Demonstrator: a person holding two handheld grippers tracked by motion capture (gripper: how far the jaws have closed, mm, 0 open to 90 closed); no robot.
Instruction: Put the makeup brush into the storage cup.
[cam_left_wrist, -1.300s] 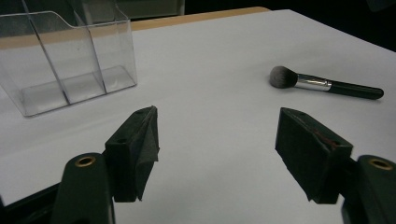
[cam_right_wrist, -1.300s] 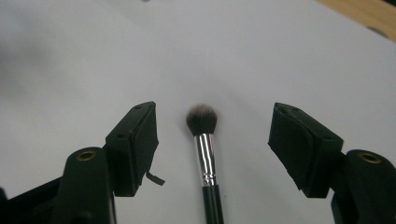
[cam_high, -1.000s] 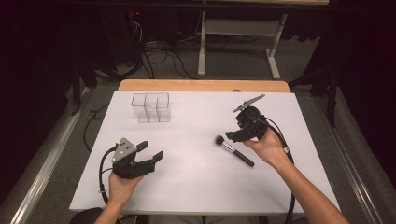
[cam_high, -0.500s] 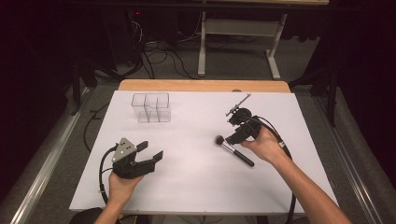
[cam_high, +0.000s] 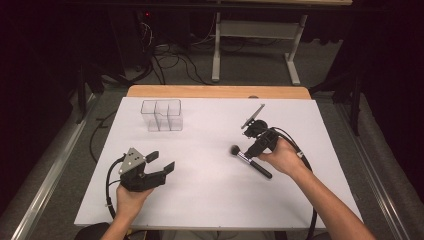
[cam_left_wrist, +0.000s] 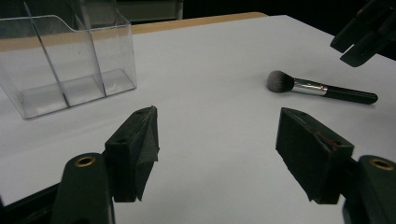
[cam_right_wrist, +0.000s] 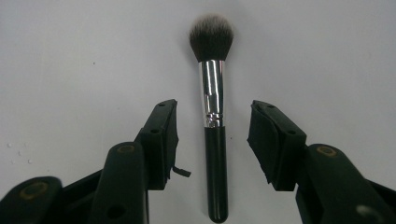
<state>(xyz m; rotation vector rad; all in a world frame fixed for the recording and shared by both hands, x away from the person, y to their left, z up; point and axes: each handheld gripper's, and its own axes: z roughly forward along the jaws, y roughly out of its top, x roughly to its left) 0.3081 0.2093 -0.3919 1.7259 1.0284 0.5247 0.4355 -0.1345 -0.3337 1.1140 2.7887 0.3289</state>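
Note:
A makeup brush (cam_high: 250, 161) with a black handle, silver ferrule and dark bristles lies flat on the white table. In the right gripper view the makeup brush (cam_right_wrist: 214, 116) runs between the two jaws, with a gap on each side. My right gripper (cam_high: 254, 148) hangs just over its handle; its jaws have just been closing around the brush but the pads stand clear of it. My left gripper (cam_high: 161, 166) rests open at the near left, with nothing between its jaws; its own view shows the brush (cam_left_wrist: 322, 88) farther off.
A clear plastic organiser (cam_high: 161, 115) with upright dividers stands at the back left of the white table sheet (cam_high: 200, 200). A wooden table edge (cam_high: 215, 91) shows behind it. Cables trail from both grippers toward the near edge.
My right gripper has sunk toward the brush and drifted left, and its jaws have narrowed around the handle. The left gripper has stayed put.

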